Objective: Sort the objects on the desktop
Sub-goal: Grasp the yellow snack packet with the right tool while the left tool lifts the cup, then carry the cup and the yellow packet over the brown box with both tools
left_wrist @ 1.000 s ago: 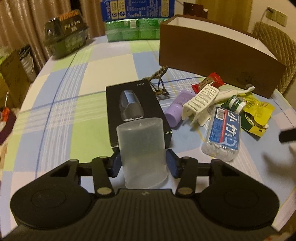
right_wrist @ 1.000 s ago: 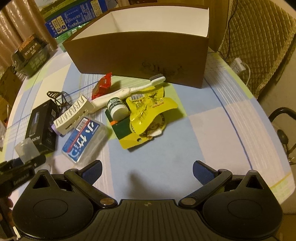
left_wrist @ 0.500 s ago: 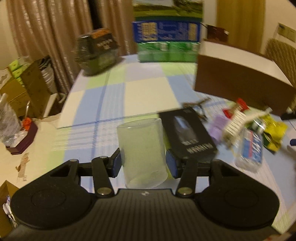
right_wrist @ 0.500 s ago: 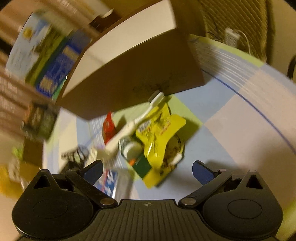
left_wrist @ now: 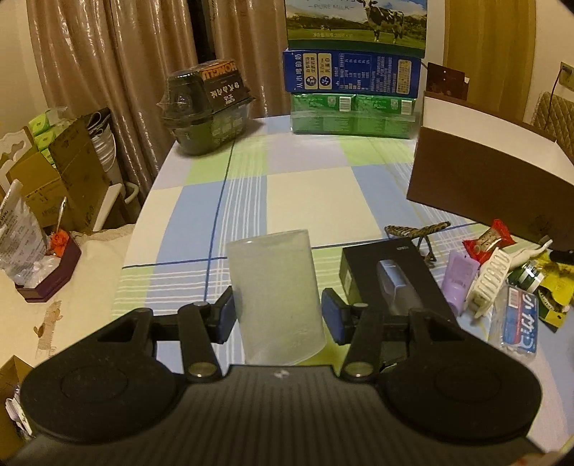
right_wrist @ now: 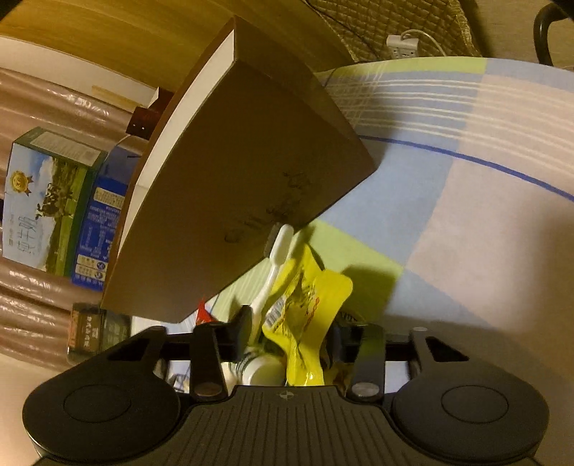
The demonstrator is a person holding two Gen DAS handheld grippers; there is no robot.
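My left gripper (left_wrist: 278, 315) is shut on a frosted plastic cup (left_wrist: 274, 286), held upright above the checked tablecloth. To its right lie a black box (left_wrist: 391, 279), a purple tube (left_wrist: 459, 276), a white hair claw (left_wrist: 489, 279), a blue-labelled swab box (left_wrist: 518, 322) and a red packet (left_wrist: 489, 238). My right gripper (right_wrist: 290, 337) is rolled over and low in the pile, its jaws closing. A yellow packet (right_wrist: 305, 308) and the handle of a white toothbrush (right_wrist: 276, 258) stand between them. A white-capped bottle (right_wrist: 262, 369) lies just under them. The brown box (right_wrist: 233, 179) is close ahead.
The open brown box (left_wrist: 484, 179) stands at the right. Stacked milk cartons (left_wrist: 353, 71) and a dark wrapped package (left_wrist: 206, 104) line the far edge. The table's left edge drops to cardboard boxes (left_wrist: 61, 172) on the floor. A quilted chair (right_wrist: 394, 21) is behind the box.
The left gripper rose and swung left with the cup, away from the pile. The right gripper rolled, came down onto the pile, and its jaws narrowed from wide open around the yellow packet.
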